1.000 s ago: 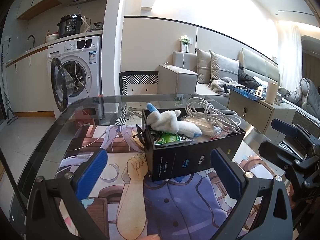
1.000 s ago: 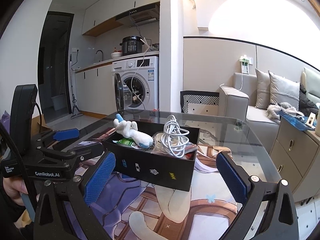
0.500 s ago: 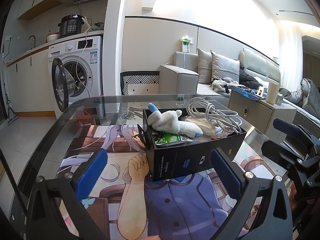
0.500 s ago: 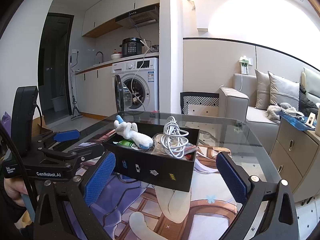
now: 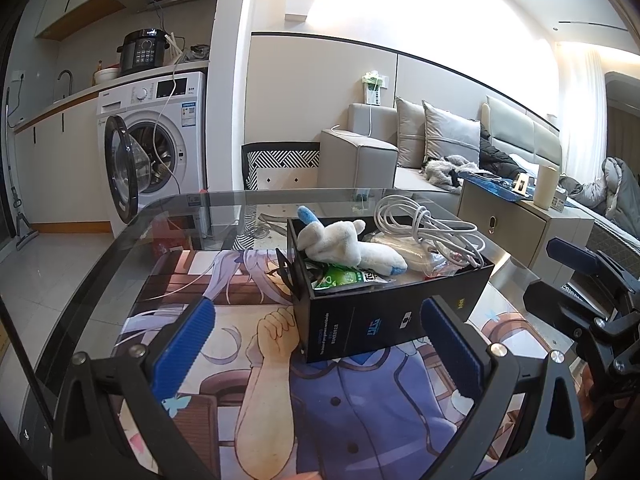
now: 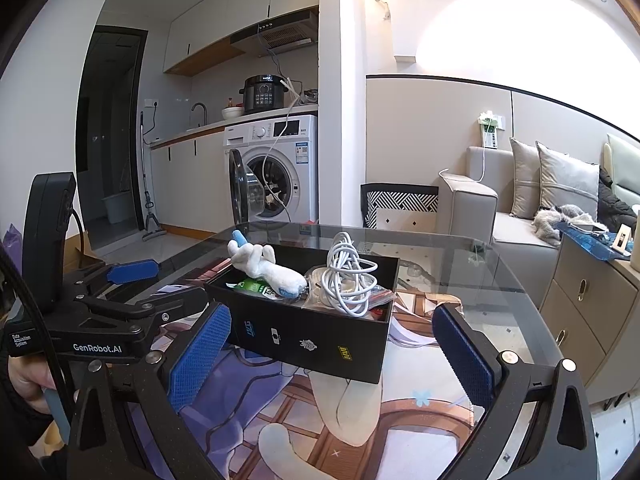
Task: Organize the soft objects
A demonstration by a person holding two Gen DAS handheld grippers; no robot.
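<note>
Both grippers, left (image 5: 316, 344) and right (image 6: 332, 350), sit wide open, empty, near the box (image 5: 394, 308). Only the right view shows a hand (image 6: 24, 376) on the left one's handle.

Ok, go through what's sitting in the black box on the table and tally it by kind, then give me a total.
Plush toy, white with blue tips: 1
Coiled white cable: 1
Green packet: 1
Clear plastic wrapping, under the cable, contents unclear: 1
Total: 4 things showing in the black box; more may be hidden underneath.
</note>
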